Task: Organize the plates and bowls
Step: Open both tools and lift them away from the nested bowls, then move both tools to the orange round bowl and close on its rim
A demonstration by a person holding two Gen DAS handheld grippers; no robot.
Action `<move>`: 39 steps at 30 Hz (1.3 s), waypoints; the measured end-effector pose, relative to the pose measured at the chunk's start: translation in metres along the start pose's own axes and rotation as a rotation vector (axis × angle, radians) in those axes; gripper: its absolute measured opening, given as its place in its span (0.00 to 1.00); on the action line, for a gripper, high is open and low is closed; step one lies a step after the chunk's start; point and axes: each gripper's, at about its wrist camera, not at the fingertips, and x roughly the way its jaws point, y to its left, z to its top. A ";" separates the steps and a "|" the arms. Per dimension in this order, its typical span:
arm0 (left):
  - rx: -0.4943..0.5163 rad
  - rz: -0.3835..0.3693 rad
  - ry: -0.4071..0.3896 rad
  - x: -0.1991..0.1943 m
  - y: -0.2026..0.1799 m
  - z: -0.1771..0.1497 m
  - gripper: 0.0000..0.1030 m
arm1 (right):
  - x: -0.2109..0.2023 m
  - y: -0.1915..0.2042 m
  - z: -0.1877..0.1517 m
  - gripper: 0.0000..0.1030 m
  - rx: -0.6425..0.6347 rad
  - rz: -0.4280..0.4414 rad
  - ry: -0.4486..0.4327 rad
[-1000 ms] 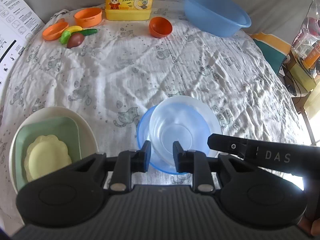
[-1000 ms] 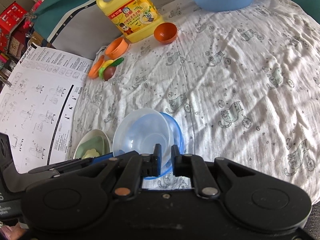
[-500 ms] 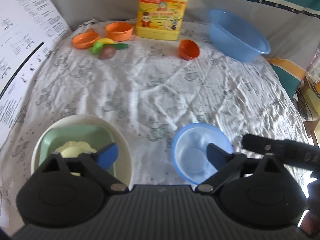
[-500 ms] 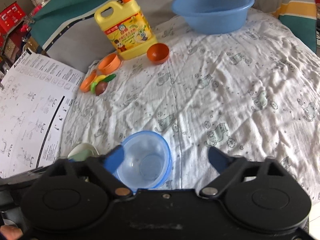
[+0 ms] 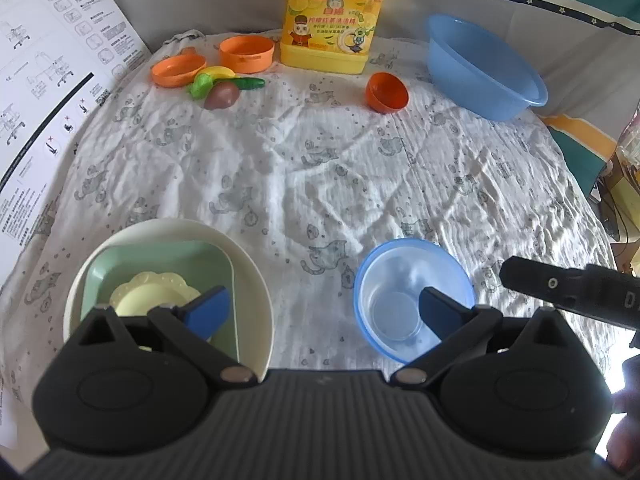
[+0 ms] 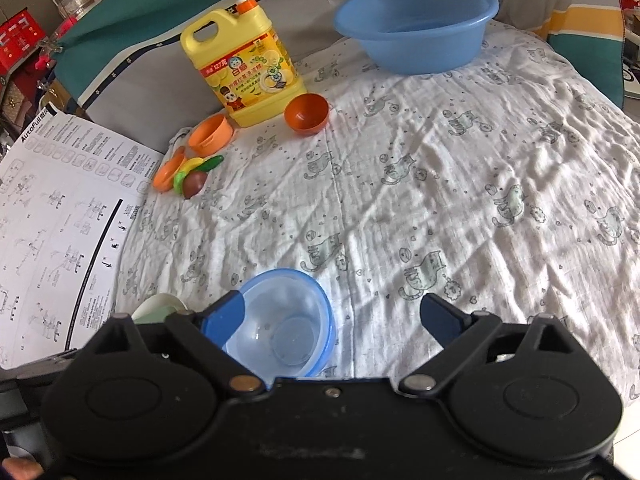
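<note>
A clear bowl (image 5: pixel 394 280) sits nested inside a blue bowl (image 5: pixel 362 312) on the cat-print cloth; the right wrist view shows the same pair (image 6: pixel 288 312). To its left a cream plate (image 5: pixel 248 272) holds a green square dish (image 5: pixel 160 260) and a pale yellow scalloped dish (image 5: pixel 144 296). My left gripper (image 5: pixel 324 310) has its jaws opening wide, one finger over the plate stack and the other over the bowls, gripping nothing. My right gripper (image 6: pixel 334 312) is also opening, its left finger over the bowls' rim, nothing held. Its arm (image 5: pixel 560 288) shows at the right.
At the back stand a yellow detergent jug (image 5: pixel 330 24), a blue basin (image 5: pixel 484 68), an orange bowl (image 5: pixel 386 92), two orange cups (image 5: pixel 246 54) and toy vegetables (image 5: pixel 220 88). A printed instruction sheet (image 6: pixel 52 208) lies at the left edge.
Both grippers went from shut on the clear bowl's rim to wide open. The clear bowl now rests in the blue bowl, and both cameras have drawn back from it.
</note>
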 end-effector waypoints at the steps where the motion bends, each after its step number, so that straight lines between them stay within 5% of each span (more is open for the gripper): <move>1: 0.000 0.001 0.001 0.000 0.000 0.000 1.00 | 0.000 0.000 0.000 1.00 0.000 -0.002 -0.005; 18: 0.021 0.018 -0.017 0.011 0.002 0.023 1.00 | 0.011 -0.010 0.016 1.00 0.008 -0.029 -0.010; 39: 0.103 0.049 -0.119 0.056 -0.015 0.128 1.00 | 0.070 -0.024 0.109 1.00 -0.097 -0.092 -0.111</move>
